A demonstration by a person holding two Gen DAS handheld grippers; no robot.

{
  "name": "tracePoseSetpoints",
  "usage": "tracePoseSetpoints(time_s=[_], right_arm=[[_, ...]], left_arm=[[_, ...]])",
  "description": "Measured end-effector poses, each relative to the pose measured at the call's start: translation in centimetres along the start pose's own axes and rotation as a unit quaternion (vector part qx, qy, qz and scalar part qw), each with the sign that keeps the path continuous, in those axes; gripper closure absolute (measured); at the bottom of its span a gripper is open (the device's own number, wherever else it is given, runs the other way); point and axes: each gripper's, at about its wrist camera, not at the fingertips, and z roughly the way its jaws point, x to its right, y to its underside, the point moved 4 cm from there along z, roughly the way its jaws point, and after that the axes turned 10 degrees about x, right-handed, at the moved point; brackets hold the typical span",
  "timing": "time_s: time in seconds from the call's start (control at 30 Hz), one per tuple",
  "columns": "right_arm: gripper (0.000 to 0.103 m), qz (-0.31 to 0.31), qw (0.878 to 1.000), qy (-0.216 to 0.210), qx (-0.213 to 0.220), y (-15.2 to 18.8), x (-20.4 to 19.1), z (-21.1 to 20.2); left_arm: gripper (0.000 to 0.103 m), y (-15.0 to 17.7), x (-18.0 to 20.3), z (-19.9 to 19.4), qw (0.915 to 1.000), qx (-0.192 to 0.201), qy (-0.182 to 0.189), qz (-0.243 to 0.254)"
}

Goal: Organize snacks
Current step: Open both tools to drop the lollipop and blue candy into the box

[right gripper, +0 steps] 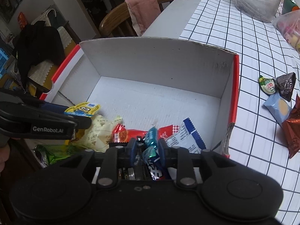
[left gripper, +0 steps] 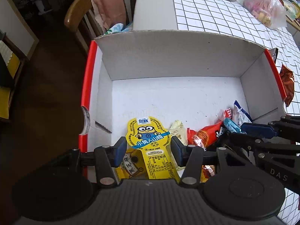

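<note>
Grid-checked tablecloth (right gripper: 234, 43) carries a cardboard box (right gripper: 155, 60) — wooden chair (right gripper: 114, 16) behind.

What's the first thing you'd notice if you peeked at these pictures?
The bright yellow Minions snack card jumps out first, pinched in the left claw over the near end of the red-edged white box. Next is the shiny teal candy gripped by the right claw above the snack pile there. More snacks lie outside on the checked tablecloth, right of the box.
</note>
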Motion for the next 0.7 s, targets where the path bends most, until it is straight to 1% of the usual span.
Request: tracePoseSetpoints(time_s=[0.1,0.17,0.23,0.3,0.37,0.43,0.53,0.7], right_arm=[[0.068,0.002,1.0,-0.002,0.008,-0.1,-0.1,-0.6],[0.062,0.003,1.0,-0.006,0.015,-0.2,-0.3,-1.1],[0.058,0.004,1.0,-0.009,0.02,-0.3,-0.4,-1.8],[0.052,0.004,1.0,-0.012,0.028,-0.4,-0.6,-2.4],[0.043,0.004,0.999,-0.015,0.036,-0.5,-0.8,-3.2],[0.04,0.005,0.999,-0.017,0.046,-0.6,-0.8,-4.1],[0.039,0.008,0.998,-0.022,0.058,-0.6,-0.9,-5.5],[0.03,0.01,0.996,-0.025,0.082,-0.7,-1.0,-7.9]], left_arm=[[0.052,0.0,-0.1,-0.2,1.0,0.004,0.002,-0.004],[0.052,0.0,-0.2,-0.5,0.9999,0.011,0.004,-0.008],[0.047,0.0,-0.4,-0.9,0.9998,0.016,0.006,-0.012],[0.046,0.0,-0.5,-1.5,0.9995,0.023,0.012,-0.017],[0.046,0.0,-0.5,-2.1,0.9992,0.032,0.016,-0.019],[0.046,0.0,-0.4,-3.1,0.9986,0.044,0.02,-0.02],[0.045,0.2,-0.2,-4.6,0.9975,0.063,0.026,-0.018],[0.043,0.3,0.7,-7.2,0.9943,0.098,0.042,-0.012]])
